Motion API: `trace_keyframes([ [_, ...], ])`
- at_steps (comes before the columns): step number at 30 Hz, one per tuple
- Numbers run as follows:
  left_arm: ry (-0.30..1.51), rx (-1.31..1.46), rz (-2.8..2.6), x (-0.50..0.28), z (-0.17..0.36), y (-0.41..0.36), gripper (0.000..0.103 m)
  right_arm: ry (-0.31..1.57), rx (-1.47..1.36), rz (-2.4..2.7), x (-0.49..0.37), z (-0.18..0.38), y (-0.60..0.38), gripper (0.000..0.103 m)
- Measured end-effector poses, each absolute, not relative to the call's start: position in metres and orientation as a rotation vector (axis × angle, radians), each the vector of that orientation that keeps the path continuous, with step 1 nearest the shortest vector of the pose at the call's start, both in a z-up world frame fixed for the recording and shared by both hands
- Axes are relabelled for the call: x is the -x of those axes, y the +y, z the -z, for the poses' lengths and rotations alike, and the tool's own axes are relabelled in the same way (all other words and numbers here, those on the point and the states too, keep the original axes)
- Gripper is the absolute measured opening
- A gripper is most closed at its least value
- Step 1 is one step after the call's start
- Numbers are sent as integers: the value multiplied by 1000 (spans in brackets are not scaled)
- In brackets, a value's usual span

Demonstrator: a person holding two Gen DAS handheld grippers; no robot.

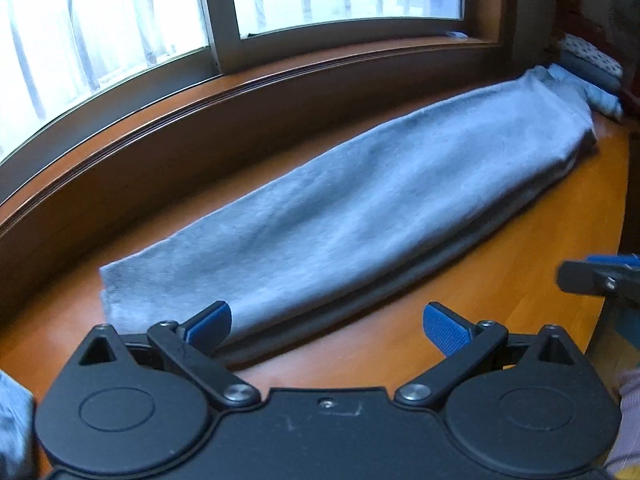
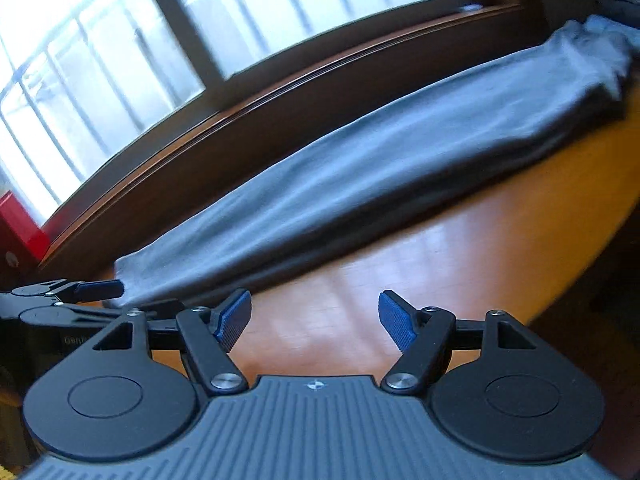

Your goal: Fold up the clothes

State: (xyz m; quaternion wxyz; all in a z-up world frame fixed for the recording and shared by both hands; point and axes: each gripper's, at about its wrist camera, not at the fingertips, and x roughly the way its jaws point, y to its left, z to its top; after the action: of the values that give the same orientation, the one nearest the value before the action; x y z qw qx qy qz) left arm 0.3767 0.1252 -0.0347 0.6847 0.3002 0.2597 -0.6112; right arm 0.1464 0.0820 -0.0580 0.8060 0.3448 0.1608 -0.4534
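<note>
We can find almost nothing to read here. The only letters we see are small pale ones on the black body of the left hand-held gripper, at the near left edge of the right wrist view. They look like "Gen", and then the rest is hidden behind the other hand-held gripper, so we cannot tell the whole word. The picture is also blurry there. In the left wrist view we see no words, numbers, labels or signs at all.
</note>
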Motion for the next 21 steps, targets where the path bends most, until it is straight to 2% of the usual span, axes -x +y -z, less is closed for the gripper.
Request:
trace_keyframes([
  [3,591,-679,1356,-349,32,111,103,289,-759,1035,-109,64,79,80],
  [13,493,-795,1512,-253,26,49,103,179,-848,1222,-22,80,65,81],
  [21,385,-782,1662,-208,34,-2,103,151,-614,1429,-1,62,41,80],
])
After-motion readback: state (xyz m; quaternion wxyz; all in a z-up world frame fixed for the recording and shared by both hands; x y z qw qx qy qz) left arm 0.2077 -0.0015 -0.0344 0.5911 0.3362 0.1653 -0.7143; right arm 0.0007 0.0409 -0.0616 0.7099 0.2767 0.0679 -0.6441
